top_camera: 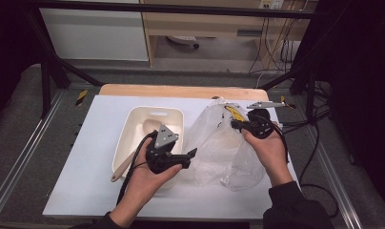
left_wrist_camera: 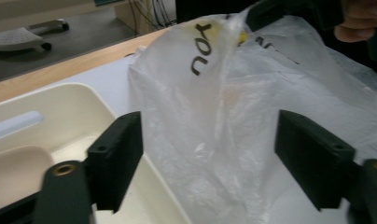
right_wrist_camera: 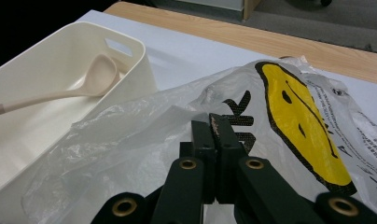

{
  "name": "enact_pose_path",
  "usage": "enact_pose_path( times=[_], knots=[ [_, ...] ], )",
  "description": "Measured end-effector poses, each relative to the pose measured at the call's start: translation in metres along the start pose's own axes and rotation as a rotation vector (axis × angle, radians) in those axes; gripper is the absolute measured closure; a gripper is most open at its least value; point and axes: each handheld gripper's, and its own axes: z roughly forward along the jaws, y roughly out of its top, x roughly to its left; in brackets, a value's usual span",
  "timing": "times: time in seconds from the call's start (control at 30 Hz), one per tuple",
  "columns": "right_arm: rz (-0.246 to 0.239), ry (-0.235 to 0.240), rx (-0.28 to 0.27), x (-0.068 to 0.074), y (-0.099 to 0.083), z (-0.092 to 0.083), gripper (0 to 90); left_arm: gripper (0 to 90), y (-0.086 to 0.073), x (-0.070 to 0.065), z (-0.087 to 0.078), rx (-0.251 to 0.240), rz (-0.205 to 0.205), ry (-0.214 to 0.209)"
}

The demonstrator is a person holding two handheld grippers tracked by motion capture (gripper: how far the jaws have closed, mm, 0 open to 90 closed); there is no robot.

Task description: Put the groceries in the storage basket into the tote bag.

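Observation:
A clear plastic bag [top_camera: 224, 143] with a yellow smiley face [right_wrist_camera: 298, 126] lies crumpled on the white table, right of a cream basin [top_camera: 133, 119]. My right gripper [top_camera: 233, 125] is at the bag's upper edge. In the right gripper view its jaws [right_wrist_camera: 213, 126] are shut on a fold of the film. My left gripper [top_camera: 191, 155] hovers between the basin and the bag, pointing right at the bag. Its jaws [left_wrist_camera: 207, 158] stand wide apart with the bag [left_wrist_camera: 214, 116] in front of them and untouched. A pale ladle [right_wrist_camera: 98, 70] rests in the basin [right_wrist_camera: 130, 44].
The ladle's handle [top_camera: 121, 169] sticks out over the basin's near left rim. A white mat [top_camera: 86, 181] covers the table, with a wooden strip [top_camera: 181, 90] at the far edge. Black frame bars and cables [top_camera: 314, 143] run along the right side.

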Motion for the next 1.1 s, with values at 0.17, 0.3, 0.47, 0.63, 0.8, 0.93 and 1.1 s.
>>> enact_pose_path(
  times=[0.17,0.3,0.47,0.63,0.8,0.93,1.1],
  knots=[
    [-0.005,0.011,0.006,0.001,-0.001,0.003,90.0,11.0,0.001,0.015,-0.007,-0.008,-0.019,0.004],
    [-0.01,0.017,0.012,0.001,-0.003,0.006,90.0,8.6,0.002,0.028,-0.013,-0.008,-0.018,0.023],
    [-0.016,0.022,0.019,0.002,-0.005,0.009,90.0,7.7,-0.001,0.045,-0.021,-0.013,-0.024,0.063],
    [-0.021,0.028,0.021,0.001,-0.007,0.01,90.0,8.0,-0.005,0.062,-0.029,-0.047,-0.037,0.104],
    [-0.023,0.032,0.022,0.001,-0.009,0.01,90.0,8.0,-0.01,0.075,-0.037,-0.044,-0.056,0.124],
    [-0.024,0.034,0.023,0.001,-0.01,0.01,90.0,7.1,-0.014,0.082,-0.042,-0.037,-0.062,0.135],
    [-0.026,0.033,0.027,0.001,-0.011,0.011,90.0,7.0,-0.019,0.09,-0.048,-0.03,-0.081,0.139]
  ],
)
